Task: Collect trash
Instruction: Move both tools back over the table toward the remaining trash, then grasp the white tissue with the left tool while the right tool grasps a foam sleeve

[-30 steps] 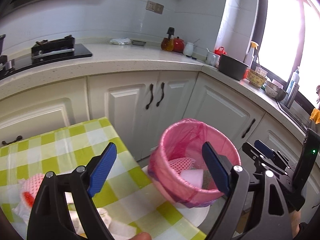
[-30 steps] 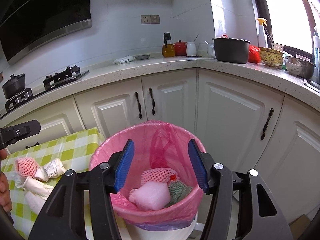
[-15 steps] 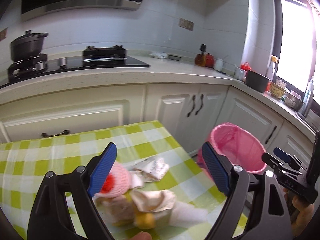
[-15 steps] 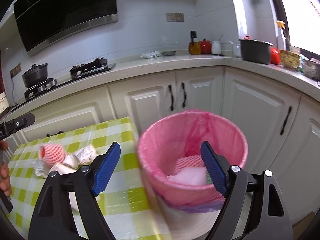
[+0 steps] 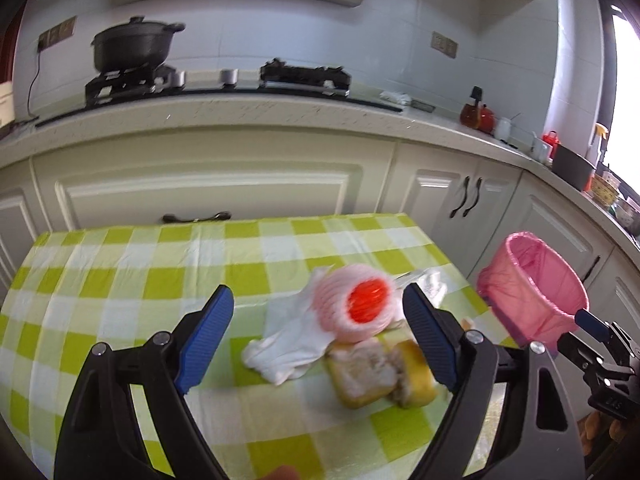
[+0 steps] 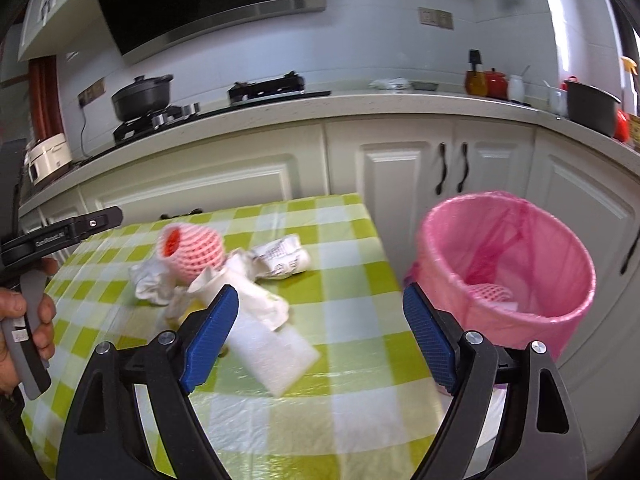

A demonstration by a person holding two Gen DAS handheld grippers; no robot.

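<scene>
A kitchen of white cabinets [image 5: 224, 184] and pale counter surrounds a worktop [image 5: 120, 280] under a green-checked cloth. Just off its right edge stands a pink-lined bin [image 6: 508, 276]. Near that edge lies the trash: white foam sheet [image 6: 276, 356], crumpled paper printed with unreadable text [image 6: 282, 260], pink foam net [image 5: 354, 308], its red-filled mouth facing the left camera. Left hand-held gripper [image 5: 318, 344] and right hand-held gripper [image 6: 320, 344] both spread, empty; the right's jaws have just been opening

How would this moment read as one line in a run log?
left tongs: open, empty | right tongs: open, empty | trash pile: on table | pink-lined bin: beside table
</scene>
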